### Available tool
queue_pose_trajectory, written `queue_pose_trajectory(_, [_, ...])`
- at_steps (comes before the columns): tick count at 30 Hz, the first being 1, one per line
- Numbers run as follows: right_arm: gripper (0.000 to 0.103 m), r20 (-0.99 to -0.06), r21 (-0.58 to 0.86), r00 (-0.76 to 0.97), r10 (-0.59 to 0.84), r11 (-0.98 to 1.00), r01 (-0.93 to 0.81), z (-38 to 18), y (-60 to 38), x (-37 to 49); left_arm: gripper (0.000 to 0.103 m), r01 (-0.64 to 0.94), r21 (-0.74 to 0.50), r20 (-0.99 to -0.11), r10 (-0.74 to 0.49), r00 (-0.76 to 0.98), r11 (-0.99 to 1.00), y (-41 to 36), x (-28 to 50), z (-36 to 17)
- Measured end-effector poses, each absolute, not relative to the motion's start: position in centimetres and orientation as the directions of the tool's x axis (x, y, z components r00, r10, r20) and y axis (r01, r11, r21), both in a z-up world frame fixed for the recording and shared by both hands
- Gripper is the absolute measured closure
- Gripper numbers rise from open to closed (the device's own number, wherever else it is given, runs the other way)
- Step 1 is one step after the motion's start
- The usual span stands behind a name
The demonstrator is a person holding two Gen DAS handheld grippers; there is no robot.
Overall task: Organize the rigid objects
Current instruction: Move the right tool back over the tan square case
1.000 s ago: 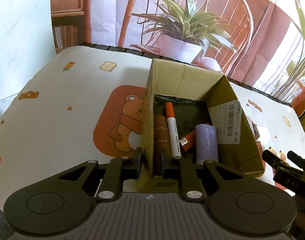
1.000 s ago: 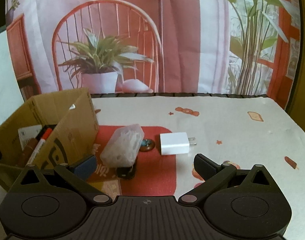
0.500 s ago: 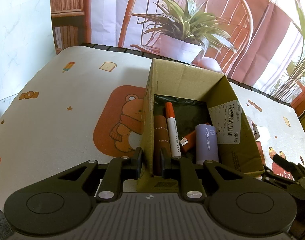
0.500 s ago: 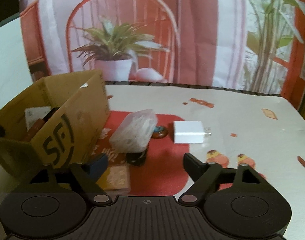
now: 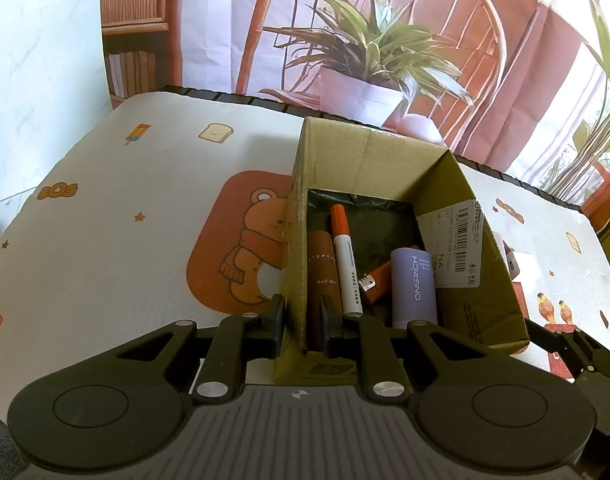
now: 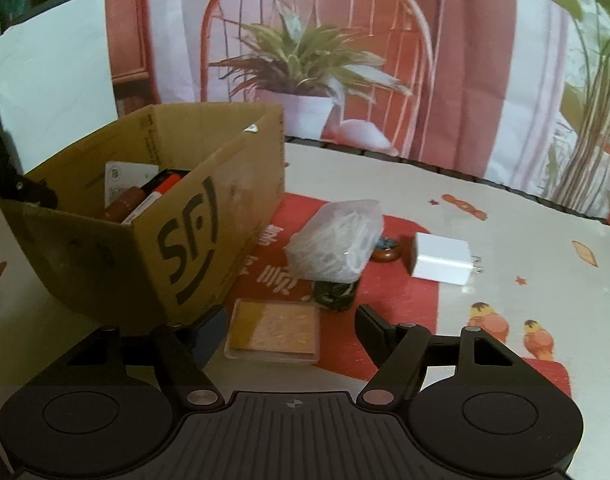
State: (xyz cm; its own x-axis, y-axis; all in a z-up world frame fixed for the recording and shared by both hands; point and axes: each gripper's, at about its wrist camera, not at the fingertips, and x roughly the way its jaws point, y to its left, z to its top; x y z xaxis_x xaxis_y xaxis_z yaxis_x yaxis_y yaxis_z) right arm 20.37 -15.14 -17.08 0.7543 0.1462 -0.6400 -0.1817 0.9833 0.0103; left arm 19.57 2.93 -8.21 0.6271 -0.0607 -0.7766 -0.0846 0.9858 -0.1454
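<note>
- Left wrist view shows the surface (image 5: 105, 208), under a cartoon-print cloth, carrying everything; I judge the sorting part done, since some items sit boxed and others lie loose on the right.
- My cardboard box (image 5: 369, 160) stands open-topped at the middle of the surface. My left gripper (image 5: 301, 326) has its fingers (image 5: 275, 320) closed on the near left wall, one outside and one inside, which I take as a way to steady the box while things go in.
- Inside the box lie a brown roll-on tube (image 5: 321, 264), a white marker with orange cap (image 5: 345, 264), a lilac tube (image 5: 415, 284) and a small orange piece I cannot identify. They lie loosely side by side on the dark lining.
- My right gripper (image 6: 289, 332) hovers low just right of the box, fingers spread wide and holding nothing. Between them lies a flat clear case (image 6: 275, 332) with an orange insert, likely the next thing to pick.
- Farther off sit a clear bag of small pieces (image 6: 337, 240), resting partly on a dark item, and a white charger (image 6: 441, 258) to the right, plug prongs pointing right.
- A small round brown thing (image 6: 387, 250) sits between bag and charger.
</note>
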Motion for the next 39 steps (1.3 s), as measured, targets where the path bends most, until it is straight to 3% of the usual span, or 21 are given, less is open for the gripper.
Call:
queue_pose_trajectory(18, [0.036,-0.684,0.03,0.708,0.173,0.977,-0.21,-18.5,-15.1,21.7,0.084,-0.084,-0.143,-0.777,-0.059,0.627,0.986,2.9,19.5,-8.2])
queue_pose_trajectory(25, [0.05,-0.684,0.034,0.705,0.19,0.973,-0.229,-18.4,-14.9,21.5,0.084,-0.084,-0.143,-0.777,-0.059,0.627,0.986,2.9,19.5,-8.2])
queue_pose_trajectory(39, [0.051,-0.679,0.098,0.71,0.185,0.982,-0.163,-17.8,-15.8,20.8,0.084,-0.084,-0.143,-0.777,-0.059,0.626,0.986,2.9,19.6,-8.2])
